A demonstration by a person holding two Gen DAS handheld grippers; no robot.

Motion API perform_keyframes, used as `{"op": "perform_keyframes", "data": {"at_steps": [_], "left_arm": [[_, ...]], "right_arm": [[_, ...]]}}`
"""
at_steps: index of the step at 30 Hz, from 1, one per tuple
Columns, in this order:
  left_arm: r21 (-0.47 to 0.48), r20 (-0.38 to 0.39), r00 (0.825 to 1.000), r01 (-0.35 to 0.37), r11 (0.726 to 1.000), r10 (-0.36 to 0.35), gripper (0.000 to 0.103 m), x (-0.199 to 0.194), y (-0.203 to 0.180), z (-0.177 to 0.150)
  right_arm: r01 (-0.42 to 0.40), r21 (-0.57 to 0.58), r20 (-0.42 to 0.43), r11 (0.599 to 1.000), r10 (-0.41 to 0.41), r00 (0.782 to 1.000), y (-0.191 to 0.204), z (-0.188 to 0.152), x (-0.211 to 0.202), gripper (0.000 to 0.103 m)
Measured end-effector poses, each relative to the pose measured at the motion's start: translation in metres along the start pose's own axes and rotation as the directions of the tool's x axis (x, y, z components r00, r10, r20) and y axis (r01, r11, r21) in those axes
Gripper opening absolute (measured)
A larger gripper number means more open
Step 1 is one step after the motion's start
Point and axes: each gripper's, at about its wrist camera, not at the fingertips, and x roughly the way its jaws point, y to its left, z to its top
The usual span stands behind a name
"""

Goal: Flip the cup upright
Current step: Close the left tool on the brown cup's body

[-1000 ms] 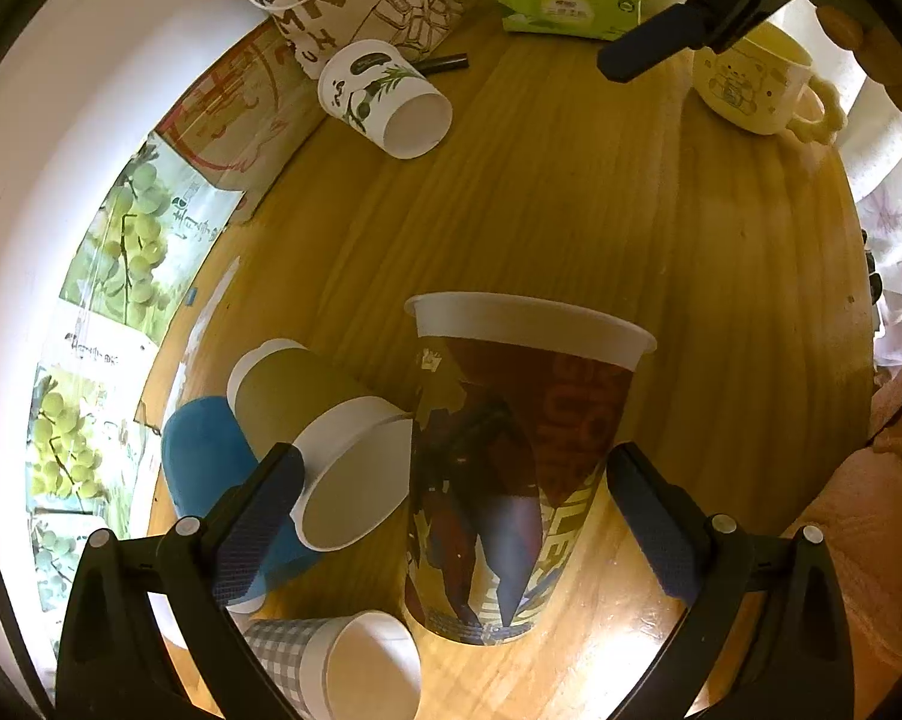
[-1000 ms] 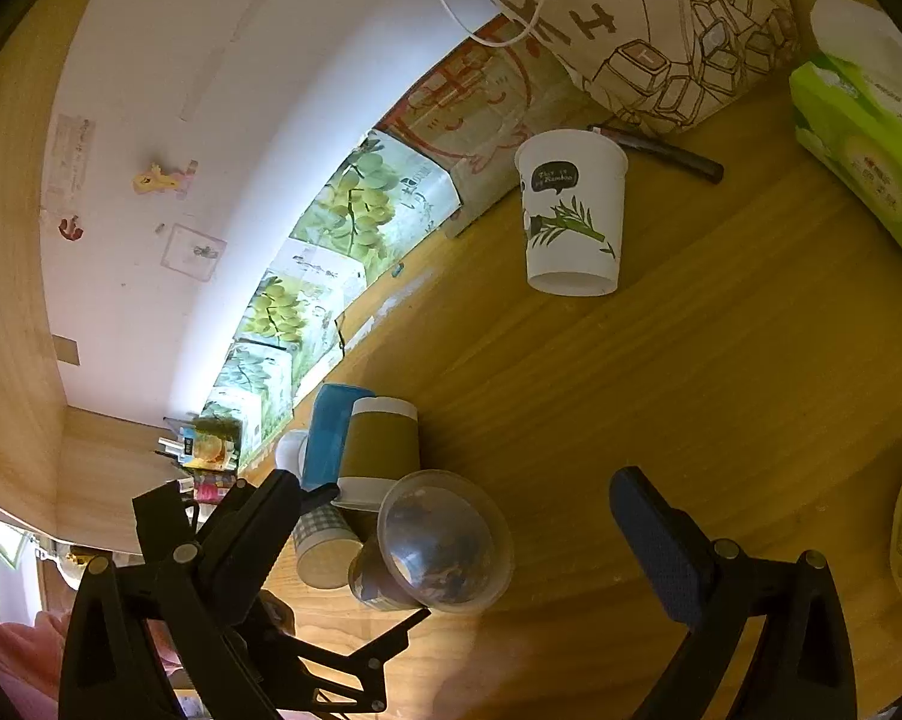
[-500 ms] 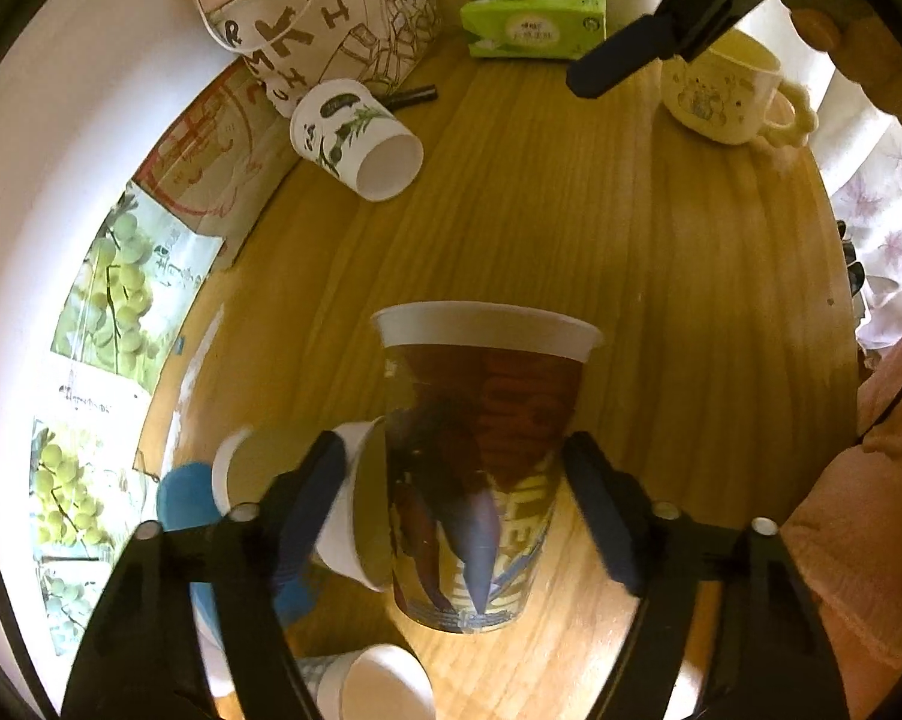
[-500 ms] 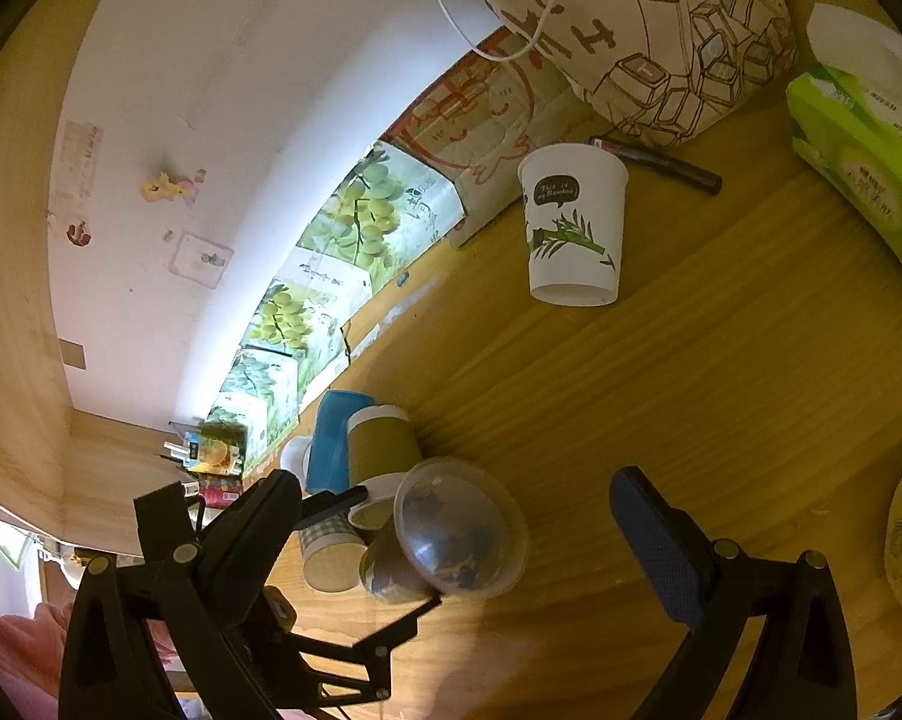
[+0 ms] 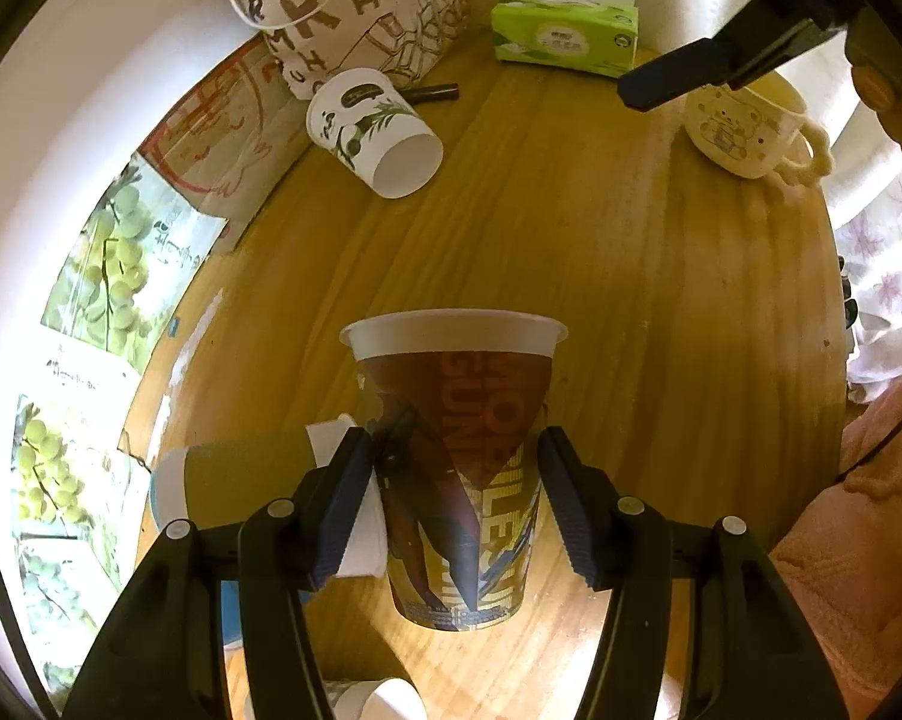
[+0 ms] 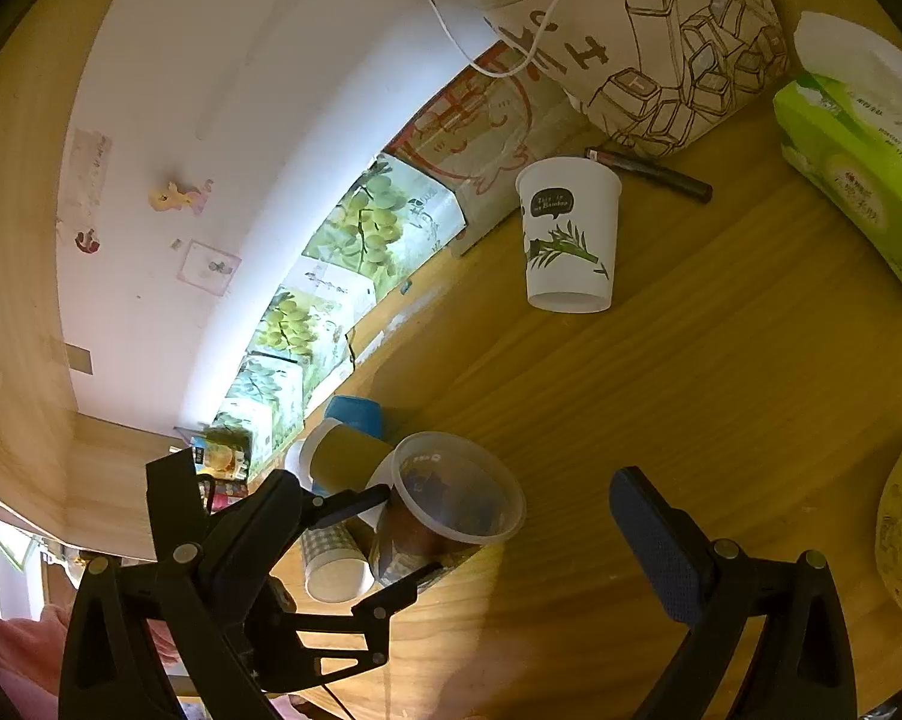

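Observation:
A clear plastic cup with a printed sleeve (image 5: 460, 468) stands upright on the wooden table (image 5: 631, 276), rim up. My left gripper (image 5: 454, 504) is shut on its lower body, one finger on each side. In the right wrist view the same cup (image 6: 451, 504) shows with the left gripper's fingers (image 6: 355, 501) on it. My right gripper (image 6: 451, 546) is open and empty, held above the table; only its right finger shows clearly. One of its fingers (image 5: 691, 75) shows at the top of the left wrist view.
Left of the held cup lie an olive paper cup (image 5: 241, 474), a blue cup (image 6: 355, 414) and a checked cup (image 6: 331, 564). A white leaf-print cup (image 5: 373, 132) lies on its side farther off. A patterned bag (image 5: 355, 6), tissue pack (image 5: 565, 36), pen (image 5: 433, 93) and bear mug (image 5: 745, 126) stand at the back.
My left gripper has closed from wide open onto the printed plastic cup. The view has shifted closer to the cup. The right gripper stays open.

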Motion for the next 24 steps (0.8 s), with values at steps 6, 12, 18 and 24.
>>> {"op": "perform_keyframes", "data": {"at_steps": [6, 12, 18, 24], "left_arm": [[-0.063, -0.025, 0.999, 0.042, 0.997, -0.044, 0.062, 0.0, 0.01, 0.001], [-0.153, -0.028, 0.995, 0.091, 0.984, -0.096, 0.073, -0.003, 0.021, 0.0], [-0.18, -0.038, 0.993, 0.105, 0.978, -0.113, 0.081, -0.001, 0.022, 0.002], [-0.156, -0.082, 0.988, 0.116, 0.981, -0.129, 0.082, 0.01, 0.016, 0.005]], "right_arm": [[-0.008, 0.004, 0.016, 1.0, 0.008, 1.0, -0.004, -0.001, -0.009, 0.103], [-0.01, 0.017, 0.024, 1.0, 0.01, 1.0, -0.009, -0.002, -0.014, 0.103], [-0.008, 0.018, 0.023, 1.0, 0.007, 1.0, -0.011, -0.002, -0.016, 0.103], [-0.011, 0.018, 0.013, 1.0, 0.011, 1.0, -0.013, 0.0, -0.013, 0.103]]}}
